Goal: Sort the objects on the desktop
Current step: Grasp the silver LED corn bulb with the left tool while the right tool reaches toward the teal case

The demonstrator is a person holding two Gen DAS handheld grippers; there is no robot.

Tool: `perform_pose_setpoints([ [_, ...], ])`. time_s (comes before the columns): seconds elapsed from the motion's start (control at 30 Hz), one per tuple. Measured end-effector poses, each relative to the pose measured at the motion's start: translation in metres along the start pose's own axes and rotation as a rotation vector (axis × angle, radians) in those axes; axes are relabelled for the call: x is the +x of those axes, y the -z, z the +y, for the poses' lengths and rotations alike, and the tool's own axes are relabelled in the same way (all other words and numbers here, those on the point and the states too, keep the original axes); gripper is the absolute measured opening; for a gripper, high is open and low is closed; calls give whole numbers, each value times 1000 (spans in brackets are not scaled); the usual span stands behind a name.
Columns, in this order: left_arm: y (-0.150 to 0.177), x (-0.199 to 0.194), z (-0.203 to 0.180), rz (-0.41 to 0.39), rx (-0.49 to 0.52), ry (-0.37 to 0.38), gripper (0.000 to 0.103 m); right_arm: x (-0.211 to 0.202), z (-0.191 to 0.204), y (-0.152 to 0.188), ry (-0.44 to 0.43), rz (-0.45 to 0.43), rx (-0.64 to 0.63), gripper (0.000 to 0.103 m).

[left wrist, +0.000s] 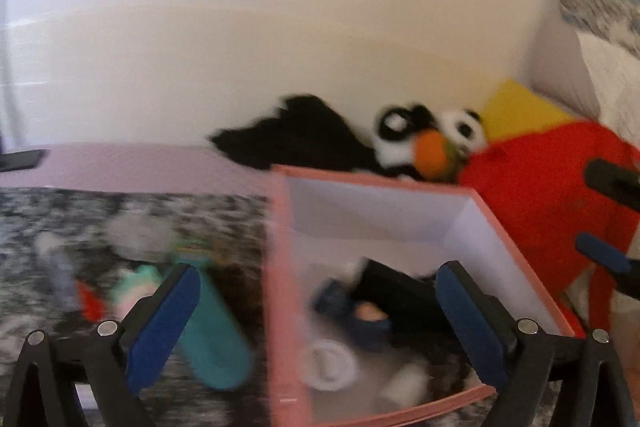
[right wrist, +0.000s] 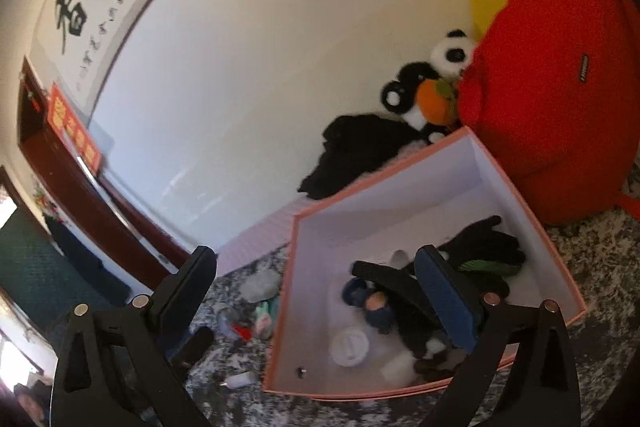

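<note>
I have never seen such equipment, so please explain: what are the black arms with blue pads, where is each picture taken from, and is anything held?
They are two hand-held grippers, each carrying its own camera that looks along its fingers. The left gripper and right gripper both stand open, holding nothing. Below them sits a pink box with a white lid, black gloves and small items inside. Beside it, a teal case lies on the speckled surface. Behind are a panda toy and a red bag.
</note>
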State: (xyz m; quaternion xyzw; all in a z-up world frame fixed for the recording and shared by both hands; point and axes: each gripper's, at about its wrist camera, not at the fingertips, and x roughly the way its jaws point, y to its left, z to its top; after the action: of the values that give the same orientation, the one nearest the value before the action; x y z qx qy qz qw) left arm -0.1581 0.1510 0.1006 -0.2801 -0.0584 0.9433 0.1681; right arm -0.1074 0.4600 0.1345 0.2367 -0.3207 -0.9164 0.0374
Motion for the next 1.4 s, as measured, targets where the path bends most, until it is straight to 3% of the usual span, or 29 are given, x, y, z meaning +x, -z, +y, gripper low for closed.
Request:
perform_pose_setpoints([
  [0.1, -3, -23, 45, -26, -36, -105, 101, 6, 29, 9, -36, 8, -24, 102],
  [0.23, 8, -40, 102, -5, -84, -233, 101, 19, 70, 24, -82, 32, -67, 102],
  [0.37, 42, -42, 153, 78, -131, -342, 102, 52, 111, 56, -141, 101, -124, 102],
  [0.47, 77, -19, 179, 188, -158, -371, 102, 88, 146, 91, -146, 186, -207, 102],
  [0.57, 114, 14, 195, 308, -202, -360, 102, 124, 172, 126, -109, 253, -317, 102],
  [0.63, 131, 28, 199, 349, -220, -348, 102, 148, 187, 153, -49, 280, -420, 102],
  [0.73, 145, 44, 199, 356, -221, -361, 102, 182, 200, 188, 63, 295, -569, 102],
  [0.87, 155, 62, 197, 350, -225, -354, 102, 218, 193, 214, 168, 341, -667, 102],
  [1.0, 156, 79, 195, 331, -237, -337, 102, 243, 173, 221, 229, 389, -684, 102],
  [1.4, 146, 119, 181, 313, -160, -320, 102, 265, 162, 214, 323, 340, -783, 102],
])
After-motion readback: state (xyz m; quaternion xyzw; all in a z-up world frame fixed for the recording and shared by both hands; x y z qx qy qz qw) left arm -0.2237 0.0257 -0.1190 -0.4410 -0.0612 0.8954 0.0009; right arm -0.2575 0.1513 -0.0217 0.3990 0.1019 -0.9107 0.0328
